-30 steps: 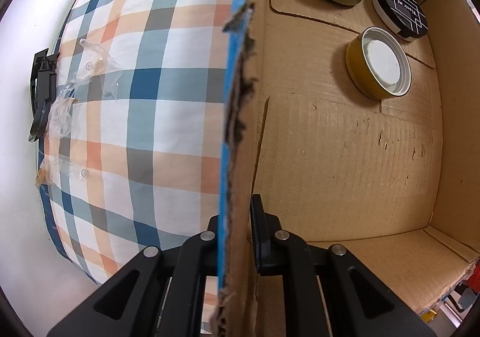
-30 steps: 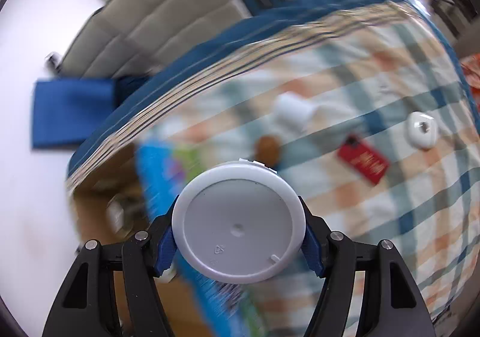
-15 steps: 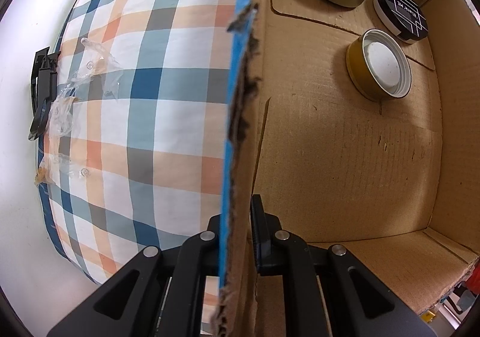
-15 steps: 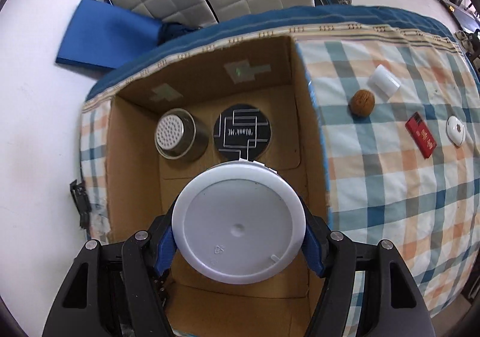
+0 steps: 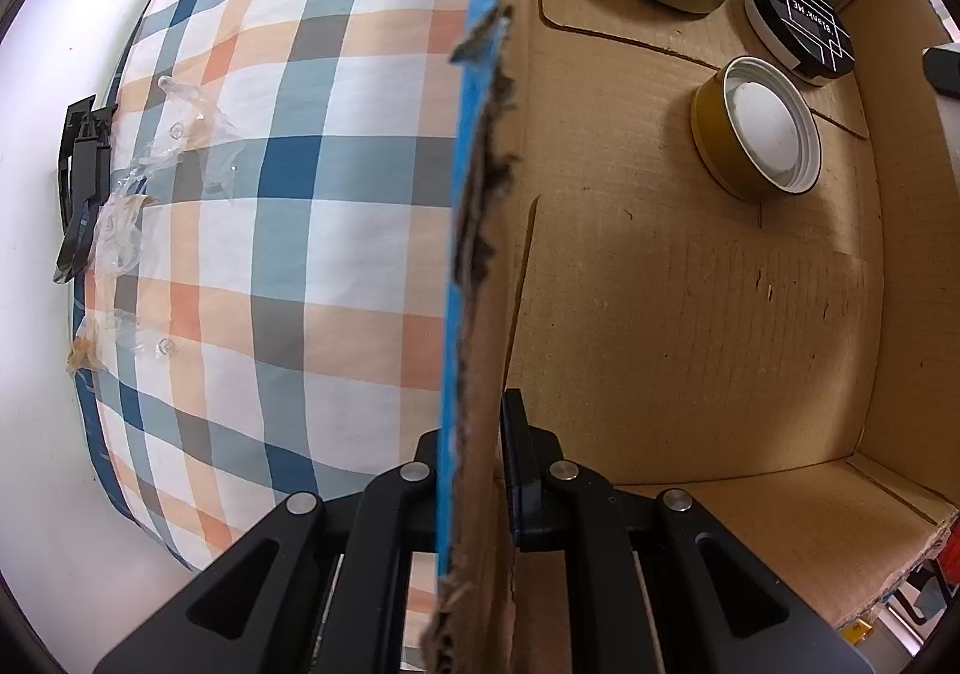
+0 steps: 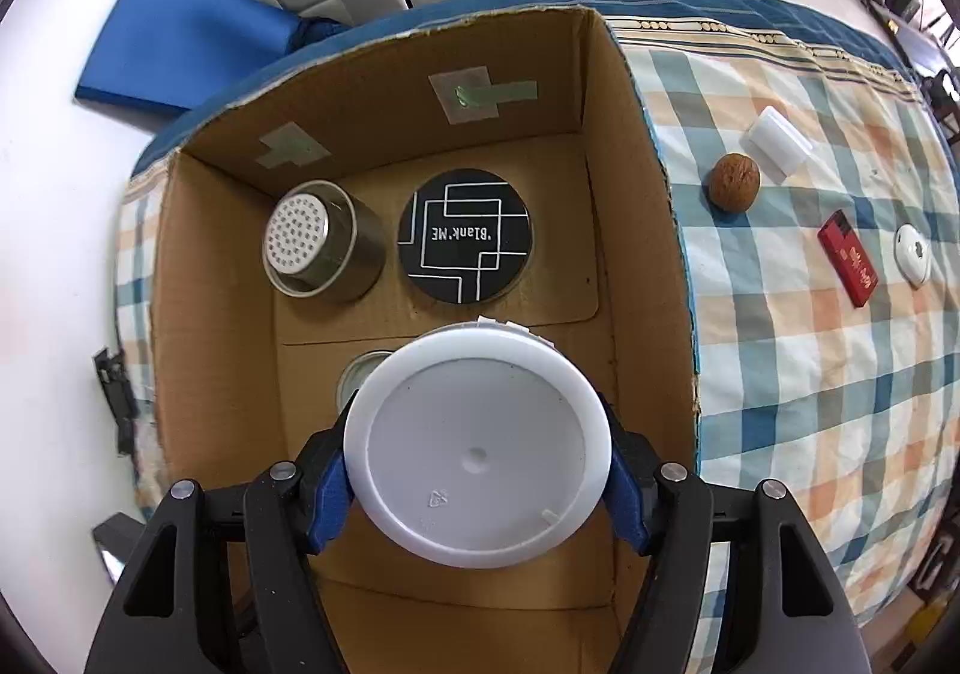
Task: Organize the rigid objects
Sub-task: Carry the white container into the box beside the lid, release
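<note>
The checked tabletop [image 6: 810, 374] spreads to the right of the right hand-held gripper [image 6: 478, 485], and the open cardboard box [image 6: 648, 230] now lies directly below and ahead of it, where a second ago that view was a blur of cloth with the box only at its lower left edge. The left hand-held gripper [image 5: 474, 479] stays pinched shut on the box's near wall, one finger outside and one inside, steadying it. The right hand-held gripper is about half open and clamps a white round lid [image 6: 477, 449] between its blue pads, hanging above the box floor and not yet set down. Ahead of it inside the box sit a metal perforated tin [image 6: 312, 248], a black round tin [image 6: 465, 245] and, mostly hidden under the lid, a gold-rimmed cap [image 5: 756, 125]. The carry therefore looks finished, and lowering and release seem to be what remains for this piece. Off to its right, outside the box, a white block [image 6: 777, 140], a walnut [image 6: 735, 180], a red card-like piece [image 6: 847, 258] and a small white disc [image 6: 912, 254] still wait on the cloth.
</note>
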